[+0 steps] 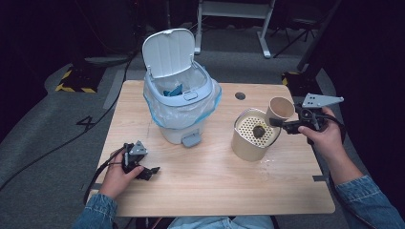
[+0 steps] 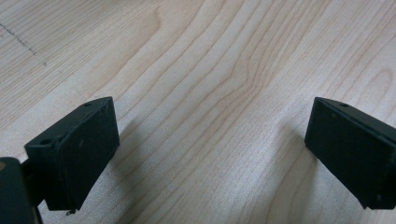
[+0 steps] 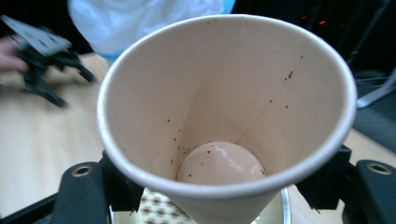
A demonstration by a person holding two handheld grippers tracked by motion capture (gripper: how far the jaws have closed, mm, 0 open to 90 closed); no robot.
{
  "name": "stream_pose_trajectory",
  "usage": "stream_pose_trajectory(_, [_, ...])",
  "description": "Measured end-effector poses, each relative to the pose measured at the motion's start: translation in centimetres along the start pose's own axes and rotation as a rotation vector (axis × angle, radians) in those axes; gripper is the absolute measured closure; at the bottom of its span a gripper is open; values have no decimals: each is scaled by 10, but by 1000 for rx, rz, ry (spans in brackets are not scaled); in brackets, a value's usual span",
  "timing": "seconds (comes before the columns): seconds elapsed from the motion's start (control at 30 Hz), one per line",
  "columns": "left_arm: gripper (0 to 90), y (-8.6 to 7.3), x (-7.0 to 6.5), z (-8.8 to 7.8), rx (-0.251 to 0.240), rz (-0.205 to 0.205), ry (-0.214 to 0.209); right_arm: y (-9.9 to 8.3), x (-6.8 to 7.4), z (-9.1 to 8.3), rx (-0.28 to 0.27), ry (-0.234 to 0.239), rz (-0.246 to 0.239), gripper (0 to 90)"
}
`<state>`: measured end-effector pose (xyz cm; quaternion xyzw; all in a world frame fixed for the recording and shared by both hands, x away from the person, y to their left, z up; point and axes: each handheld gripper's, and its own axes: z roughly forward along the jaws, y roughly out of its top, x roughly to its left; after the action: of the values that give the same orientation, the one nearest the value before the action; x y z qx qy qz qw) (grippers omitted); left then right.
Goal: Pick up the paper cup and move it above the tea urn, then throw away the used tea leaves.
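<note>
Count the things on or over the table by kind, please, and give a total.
Pedal bin: 1
Strainer container: 1
Paper cup: 1
Gripper: 2, left gripper and right gripper
Total: 5

Light falls from above onto the desk [image 1: 210, 181], leaving the floor around it dim and the far background nearly black. In the left gripper view, soft shadows lie beside the black jaws. In the right gripper view, the paper cup [image 3: 224, 112] is sharp; everything behind the cup blurs.
</note>
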<state>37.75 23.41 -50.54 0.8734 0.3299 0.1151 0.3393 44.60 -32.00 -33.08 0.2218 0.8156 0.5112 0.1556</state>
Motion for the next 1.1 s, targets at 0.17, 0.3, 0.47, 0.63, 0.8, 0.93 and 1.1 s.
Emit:
stream_pose_trajectory(0.17, [28,0,0,0,2,-2,0,-1,0,-6,-24,45,54,300])
stream_pose_trajectory(0.3, [26,0,0,0,3,2,2,-3,2,-9,-17,54,54,299])
stream_pose_trajectory(0.47, [21,0,0,0,5,1,4,-9,9,-12,-3,63,34,299])
stream_pose_trajectory(0.63, [19,0,0,0,6,-3,7,-20,17,-19,9,70,24,299])
stream_pose_trajectory(0.8, [18,0,-1,0,4,-10,9,-37,27,-26,39,87,34,299])
stream_pose_trajectory(0.93, [18,0,-1,0,4,-12,11,-51,33,-35,60,108,47,297])
stream_pose_trajectory(1.1, [18,0,-1,0,4,-12,11,-73,36,-37,89,102,69,297])
